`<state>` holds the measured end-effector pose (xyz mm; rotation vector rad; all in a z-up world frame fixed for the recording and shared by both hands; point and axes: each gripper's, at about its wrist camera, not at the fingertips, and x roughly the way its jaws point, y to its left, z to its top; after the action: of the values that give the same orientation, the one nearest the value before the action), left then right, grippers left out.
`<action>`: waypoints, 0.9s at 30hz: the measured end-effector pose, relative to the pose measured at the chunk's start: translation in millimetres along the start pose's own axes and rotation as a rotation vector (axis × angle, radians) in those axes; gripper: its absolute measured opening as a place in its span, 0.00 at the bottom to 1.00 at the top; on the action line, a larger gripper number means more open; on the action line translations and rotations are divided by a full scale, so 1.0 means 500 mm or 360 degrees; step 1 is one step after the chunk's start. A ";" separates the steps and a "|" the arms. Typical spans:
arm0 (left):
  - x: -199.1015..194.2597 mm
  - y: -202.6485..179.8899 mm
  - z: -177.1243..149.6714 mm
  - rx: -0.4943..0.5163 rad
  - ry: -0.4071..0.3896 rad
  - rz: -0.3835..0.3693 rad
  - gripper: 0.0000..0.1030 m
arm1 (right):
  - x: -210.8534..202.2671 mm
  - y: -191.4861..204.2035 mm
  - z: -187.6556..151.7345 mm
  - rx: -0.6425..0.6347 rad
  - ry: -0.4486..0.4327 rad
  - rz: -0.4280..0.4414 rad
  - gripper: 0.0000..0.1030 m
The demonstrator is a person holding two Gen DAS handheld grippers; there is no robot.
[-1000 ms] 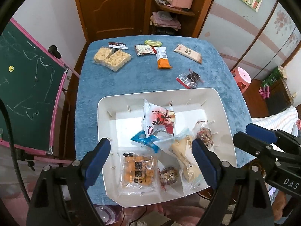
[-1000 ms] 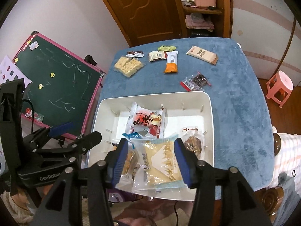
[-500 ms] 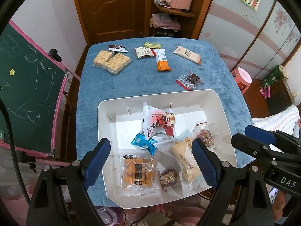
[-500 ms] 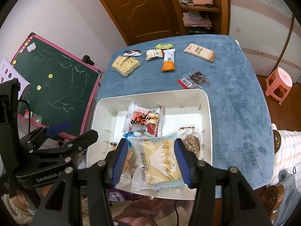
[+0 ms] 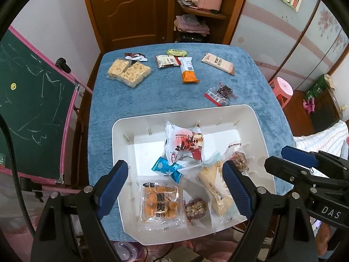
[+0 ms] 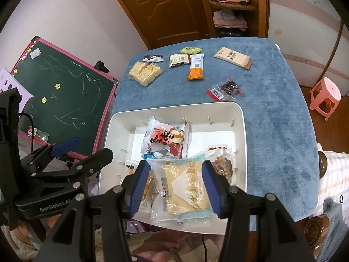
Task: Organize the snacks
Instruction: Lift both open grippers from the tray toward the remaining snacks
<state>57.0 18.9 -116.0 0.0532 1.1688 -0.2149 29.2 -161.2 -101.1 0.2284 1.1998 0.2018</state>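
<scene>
A table covered in blue cloth (image 5: 152, 100) stands before a brown wooden door (image 5: 128, 11), with a green chalkboard (image 5: 28, 100) at its left edge. A white bin (image 5: 122, 152) sits on the near half of the table.

Contents of the bin: a red-and-white packet (image 5: 185, 144), a small blue wrapper (image 5: 166, 169), an orange biscuit pack (image 5: 160, 204), a round dark snack (image 5: 196, 208), a pale wafer packet (image 6: 185, 187) and a clear nut-cluster bag (image 6: 221, 162). The orange biscuit pack shows fully in the left wrist view only; in the right wrist view a finger hides most of it.

Snacks lying loose beyond the bin: a clear pack of puffed-rice bars (image 5: 129, 72), a dark red wrapper (image 5: 135, 56), a brown-and-white sachet (image 5: 166, 61), a green packet (image 5: 176, 53), an orange-and-white bar (image 5: 188, 69), a tan cracker packet (image 5: 218, 63) and a clear bag of dark pieces (image 5: 220, 92), nearest the bin's far rim.

The left gripper (image 5: 174, 191) is spread wide above the bin's near half, holding nothing. The right gripper (image 6: 175, 188) is partly open with its fingers on either side of the pale wafer packet; contact cannot be determined. A pink stool (image 6: 326, 95) stands on the floor to the right.
</scene>
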 end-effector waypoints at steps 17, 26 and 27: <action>0.023 -0.013 0.156 0.0011 -0.0090 0.0028 0.85 | -0.003 -0.067 0.118 0.0005 -0.0129 -0.0085 0.50; 0.030 -0.052 0.348 0.0046 -0.0280 0.0023 0.85 | -0.027 -0.112 0.276 -0.0170 -0.0323 -0.0171 0.50; 0.034 -0.056 0.365 0.0047 -0.0289 0.0017 0.85 | -0.022 -0.119 0.300 -0.0196 -0.0336 -0.0170 0.50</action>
<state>223.4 -38.8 -58.2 0.0648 0.9845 -0.2228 167.9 -231.6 -56.0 0.0752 0.9837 0.1534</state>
